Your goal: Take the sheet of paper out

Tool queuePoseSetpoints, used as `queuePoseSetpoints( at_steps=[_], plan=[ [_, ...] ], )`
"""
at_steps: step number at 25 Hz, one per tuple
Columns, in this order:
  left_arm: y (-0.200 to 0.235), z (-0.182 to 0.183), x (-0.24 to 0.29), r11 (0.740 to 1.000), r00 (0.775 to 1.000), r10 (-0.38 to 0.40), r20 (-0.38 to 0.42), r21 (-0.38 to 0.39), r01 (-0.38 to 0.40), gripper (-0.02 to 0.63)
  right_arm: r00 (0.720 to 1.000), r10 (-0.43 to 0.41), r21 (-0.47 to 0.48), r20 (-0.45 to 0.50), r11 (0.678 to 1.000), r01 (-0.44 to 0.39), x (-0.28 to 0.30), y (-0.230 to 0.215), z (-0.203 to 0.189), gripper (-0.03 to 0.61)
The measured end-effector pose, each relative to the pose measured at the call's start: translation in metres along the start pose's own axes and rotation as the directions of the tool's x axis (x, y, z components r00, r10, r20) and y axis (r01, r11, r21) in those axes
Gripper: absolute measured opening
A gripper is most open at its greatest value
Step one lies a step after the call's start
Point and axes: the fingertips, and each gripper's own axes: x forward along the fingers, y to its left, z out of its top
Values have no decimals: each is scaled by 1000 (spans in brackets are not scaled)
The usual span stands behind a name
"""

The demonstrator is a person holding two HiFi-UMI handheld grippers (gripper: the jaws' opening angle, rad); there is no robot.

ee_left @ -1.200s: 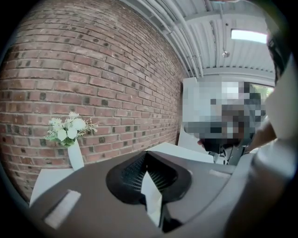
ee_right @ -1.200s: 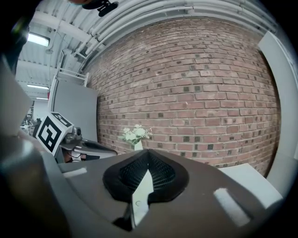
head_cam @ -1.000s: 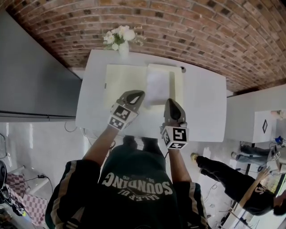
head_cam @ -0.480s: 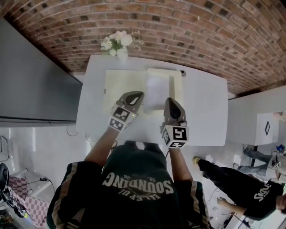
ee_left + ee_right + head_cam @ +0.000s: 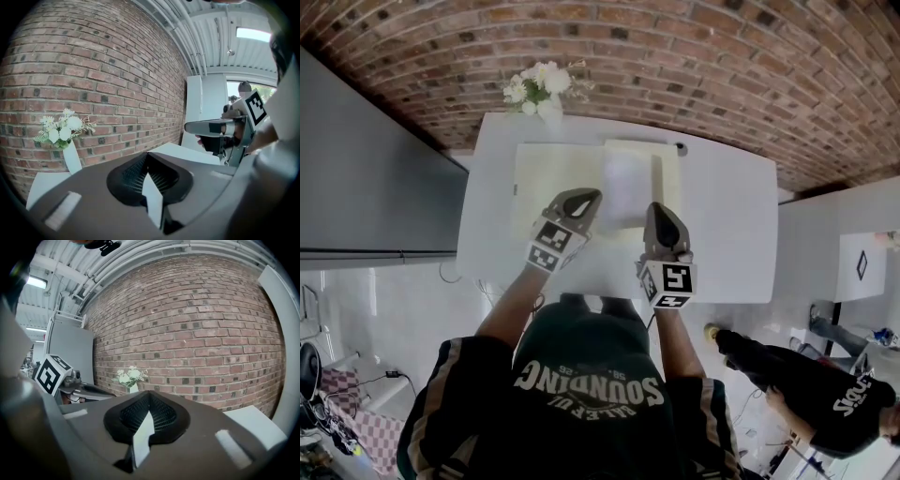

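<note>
Grey and blunt-nosed, the left gripper [image 5: 148, 155] has its jaws drawn together at the tips, with nothing caught between them; the right gripper [image 5: 150, 394] is closed and empty in the same way. Seen from the head view, both are held side by side over the near half of the table [image 5: 727, 220], well apart from each other, each pointing away from the person and tilted slightly down.

Just ahead of them lies a cream folder [image 5: 553, 167], flat on the tabletop (whether it is a folder or a pad I cannot tell). The sheet [image 5: 627, 183] rests on its right part, white against the cream; its near end falls between the two gripper noses, and neither gripper has hold of it.

Further out, at the table's far edge, a white vase [image 5: 549, 107] holds white flowers [image 5: 534, 82]. A brick wall [image 5: 694, 66] rises behind it. A second person [image 5: 811, 394] in dark clothes is off to the right, away from the table.
</note>
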Motion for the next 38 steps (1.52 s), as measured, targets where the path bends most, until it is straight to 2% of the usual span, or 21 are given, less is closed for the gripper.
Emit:
queuePoseSetpoints(
  at_steps=[9, 17, 22, 23, 28, 31, 34, 36, 38],
  plan=[
    [8, -21, 22, 997, 998, 5, -55, -72, -9, 12, 998, 18, 3, -58, 1000, -18, 11, -15, -16, -14],
    [22, -44, 50, 994, 993, 26, -117, -101, -38, 12, 994, 37, 10, -103, 999, -36, 30, -33, -34, -14],
    [26, -68, 67, 987, 984, 35, -173, -147, -61, 14, 991, 39, 15, -131, 999, -38, 32, -49, -41, -14],
    [27, -75, 70, 986, 981, 29, -189, -157, -59, 34, 990, 37, 17, -135, 999, -35, 33, -50, -44, -14],
    [50, -107, 82, 970, 961, 52, -273, -216, -114, 76, 988, 50, 33, -147, 998, -46, 43, -48, -51, -14],
    [55, -128, 95, 933, 938, 36, -344, -324, -154, 150, 988, 48, 40, -148, 998, -43, 45, -56, -53, -14],
    [55, -147, 105, 898, 918, -8, -396, -407, -168, 163, 986, 49, 43, -161, 998, -42, 45, -62, -57, -14],
    [54, -160, 111, 894, 899, -28, -437, -413, -173, 170, 983, 49, 49, -175, 998, -41, 45, -65, -61, -14],
    [54, -172, 117, 904, 880, -32, -474, -390, -178, 173, 984, 46, 51, -173, 998, -38, 46, -67, -62, -14]
  ],
)
